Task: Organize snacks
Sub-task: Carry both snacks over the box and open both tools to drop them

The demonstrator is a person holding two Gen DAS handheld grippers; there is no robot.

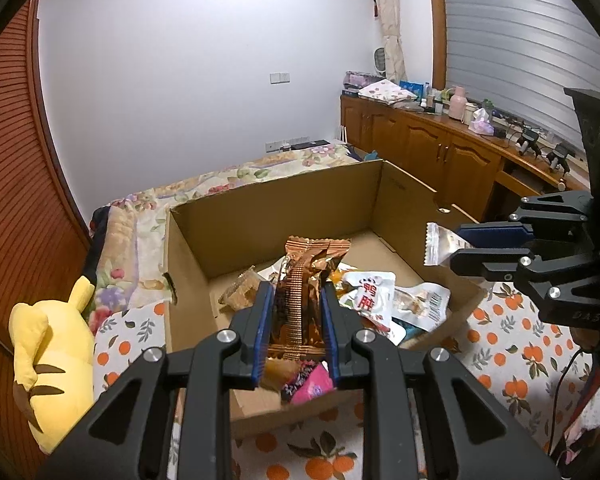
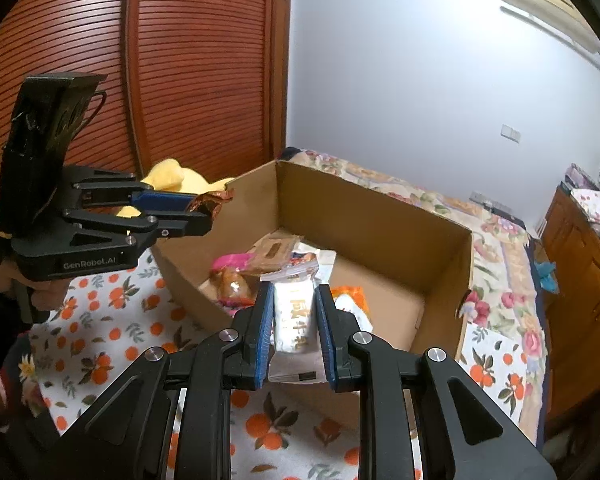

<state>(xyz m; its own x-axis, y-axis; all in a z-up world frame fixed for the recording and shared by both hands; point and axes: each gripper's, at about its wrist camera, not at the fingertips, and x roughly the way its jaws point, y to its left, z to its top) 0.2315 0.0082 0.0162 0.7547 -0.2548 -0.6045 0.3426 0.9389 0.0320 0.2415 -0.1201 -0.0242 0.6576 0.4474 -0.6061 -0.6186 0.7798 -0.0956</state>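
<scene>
A: Item 1, L side?
B: Copper-foil snack pack [image 1: 305, 300], upright in left tongs [image 1: 296, 322], pinched mid-body betw. both blue pads. Held above near end of cardboard box [image 1: 260, 216].
A: Item 2?
B: White snack pack [image 2: 294, 316], orange print, clamped in right tongs [image 2: 292, 330], also over the box. Top end sticks out past the tips.
A: Tongs state, both?
B: Both closed down to pack width, each gripping its own pack. Neither pack touches the box.
A: Box contents?
B: Loose pile at near end: white pouch w/ red characters [image 1: 367, 294], pink wrapper [image 1: 314, 388], brown biscuit pack [image 2: 274, 252], others mixed. Far half of floor bare.
A: Surroundings?
B: Box sits on orange-print cloth [image 1: 508, 352] over a bed w/ floral bedding [image 1: 236, 178]. Yellow plush toy [image 1: 48, 360] left of box. Wood cabinets [image 1: 432, 148] far right.
A: Handling notes for this step?
B: Judgement only: looks like sorting or placing, dest. unclear. Foil is slippery, crushes easily, so keep squeeze light. Lower each pack near the surface before letting go, not from height. Keep the two tongs well apart so the packs don't snag.
</scene>
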